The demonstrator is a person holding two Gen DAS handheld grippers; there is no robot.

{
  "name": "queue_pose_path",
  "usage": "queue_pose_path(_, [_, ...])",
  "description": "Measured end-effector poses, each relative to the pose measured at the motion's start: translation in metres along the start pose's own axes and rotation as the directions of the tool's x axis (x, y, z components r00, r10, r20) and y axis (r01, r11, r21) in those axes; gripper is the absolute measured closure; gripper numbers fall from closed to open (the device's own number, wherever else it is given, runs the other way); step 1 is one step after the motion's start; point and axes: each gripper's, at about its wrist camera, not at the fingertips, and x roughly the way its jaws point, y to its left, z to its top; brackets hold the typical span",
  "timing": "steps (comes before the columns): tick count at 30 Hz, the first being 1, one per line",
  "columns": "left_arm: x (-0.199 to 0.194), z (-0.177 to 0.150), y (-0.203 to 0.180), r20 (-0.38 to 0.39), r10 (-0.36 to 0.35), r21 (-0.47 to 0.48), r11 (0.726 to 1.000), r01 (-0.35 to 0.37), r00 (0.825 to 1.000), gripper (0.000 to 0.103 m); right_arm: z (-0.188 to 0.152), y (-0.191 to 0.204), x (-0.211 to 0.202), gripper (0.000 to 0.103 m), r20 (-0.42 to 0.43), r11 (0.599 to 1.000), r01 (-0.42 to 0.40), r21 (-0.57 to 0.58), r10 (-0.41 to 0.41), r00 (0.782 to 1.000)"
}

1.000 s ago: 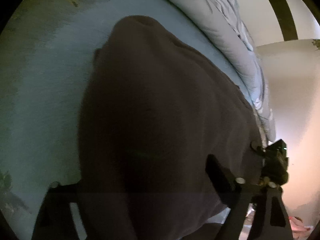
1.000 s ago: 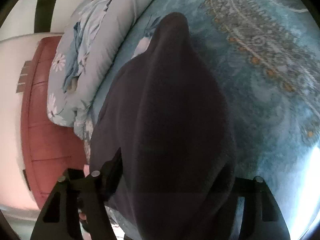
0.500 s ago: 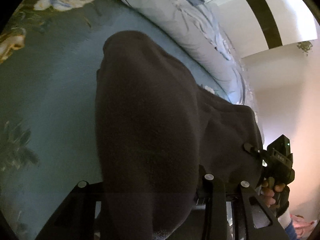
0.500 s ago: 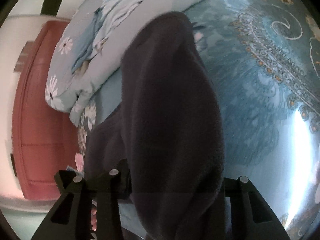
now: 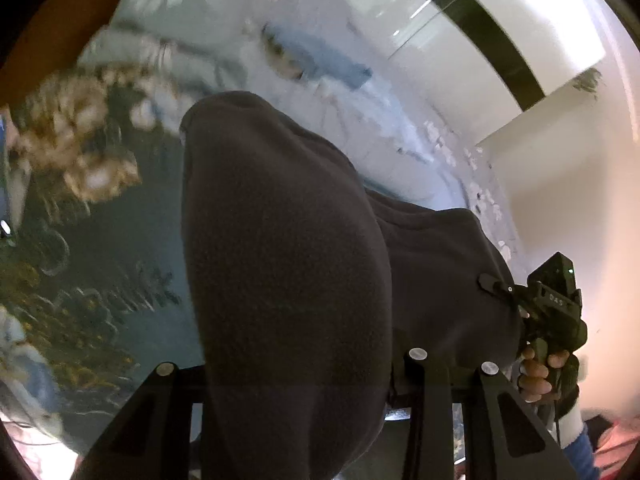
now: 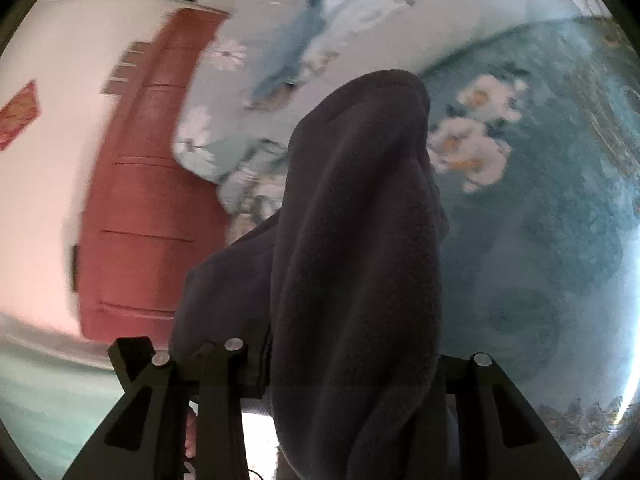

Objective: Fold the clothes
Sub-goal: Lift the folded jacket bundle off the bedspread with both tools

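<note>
A dark grey fleece garment [image 5: 288, 264] hangs draped over my left gripper [image 5: 292, 376], covering its fingertips; the jaws look closed on the cloth. The same garment [image 6: 356, 264] drapes over my right gripper [image 6: 320, 364] and hides its fingertips too. The cloth stretches between both grippers, lifted above the bed. The right gripper's body and the hand holding it show in the left wrist view [image 5: 552, 312].
A teal floral bedspread [image 6: 540, 240] lies beneath. A crumpled light-blue duvet [image 5: 320, 68] is heaped along the bed's far side. A red-brown wooden cabinet [image 6: 140, 200] stands beside the bed. White wall with a black stripe [image 5: 480, 20] behind.
Both grippers have lifted and tilted upward with the garment; the views swung from the bedspread toward the duvet, wall and cabinet. The cloth now hangs narrower and more bunched.
</note>
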Motion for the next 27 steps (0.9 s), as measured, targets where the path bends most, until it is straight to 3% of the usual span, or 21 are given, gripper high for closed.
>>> queue_pose_path(6, [-0.019,0.001,-0.075,0.031,-0.027,0.108,0.994,0.024,0.999,0.062,-0.004,-0.004,-0.080,0.064,0.082,0.998,-0.046,-0.040,0.049,0.995])
queue_pose_path(9, [-0.009,-0.003,-0.121,-0.002,-0.054,0.163,0.985,0.053,0.999,0.062,-0.007,-0.010,-0.122,0.064,0.122,0.997,-0.058,-0.055,0.064,0.990])
queue_pose_path(14, [0.037,-0.021,-0.211,-0.101,-0.142,0.224,0.961,0.162,0.985,0.062,-0.019,-0.065,-0.231,0.064,0.212,1.000,0.009,0.014,-0.012,0.977])
queue_pose_path(20, [0.100,-0.054,-0.334,-0.263,-0.214,0.305,0.907,0.292,0.941,0.062,-0.053,-0.136,-0.371,0.064,0.352,0.989,0.080,0.127,-0.120,0.928])
queue_pose_path(27, [0.160,-0.115,-0.444,-0.424,-0.278,0.289,0.861,0.419,0.862,0.062,-0.100,-0.208,-0.501,0.065,0.450,0.955,0.148,0.257,-0.254,0.856])
